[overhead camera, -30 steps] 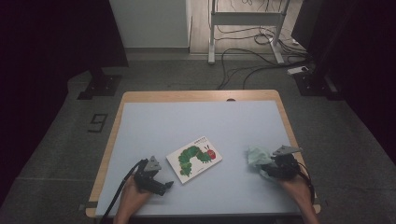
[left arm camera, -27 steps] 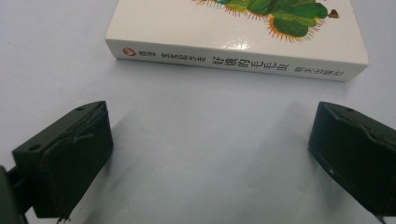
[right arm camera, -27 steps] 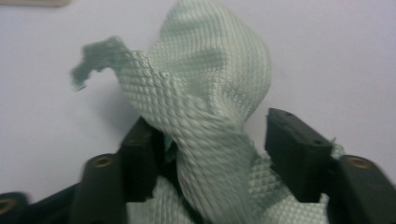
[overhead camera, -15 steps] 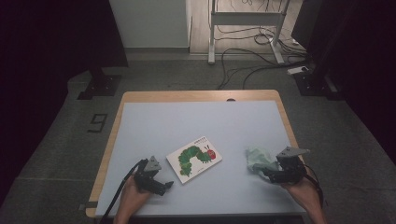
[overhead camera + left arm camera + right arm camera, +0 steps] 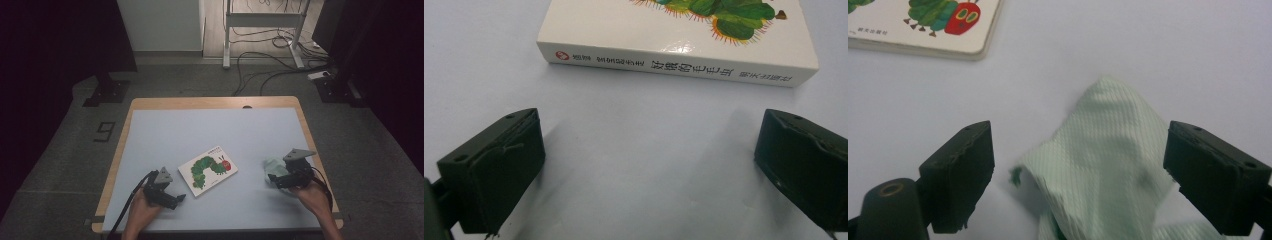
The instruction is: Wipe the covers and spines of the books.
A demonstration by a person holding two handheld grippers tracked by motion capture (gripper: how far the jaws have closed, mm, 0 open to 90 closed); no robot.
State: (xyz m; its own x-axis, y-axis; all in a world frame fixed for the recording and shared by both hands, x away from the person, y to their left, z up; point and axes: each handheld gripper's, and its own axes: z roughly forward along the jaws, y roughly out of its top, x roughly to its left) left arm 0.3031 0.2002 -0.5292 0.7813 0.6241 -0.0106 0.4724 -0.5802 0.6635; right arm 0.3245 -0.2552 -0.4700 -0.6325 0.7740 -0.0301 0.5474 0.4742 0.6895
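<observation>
While its fingers have just been opening wide, the right gripper (image 5: 276,178) stands over the crumpled pale green cloth (image 5: 1108,165), which lies loose between them near the table's (image 5: 215,125) right edge. Beside the caterpillar book (image 5: 207,170), the left gripper (image 5: 175,199) gapes empty.

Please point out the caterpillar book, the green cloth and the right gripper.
caterpillar book (image 5: 208,170), high view, middle of its cover.
green cloth (image 5: 1108,155), right gripper view, middle of the raised fold.
right gripper (image 5: 272,178), high view, between its fingertips.

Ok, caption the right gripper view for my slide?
Open right tongs straddle a crumpled pale green cloth, picture book beyond.
</observation>
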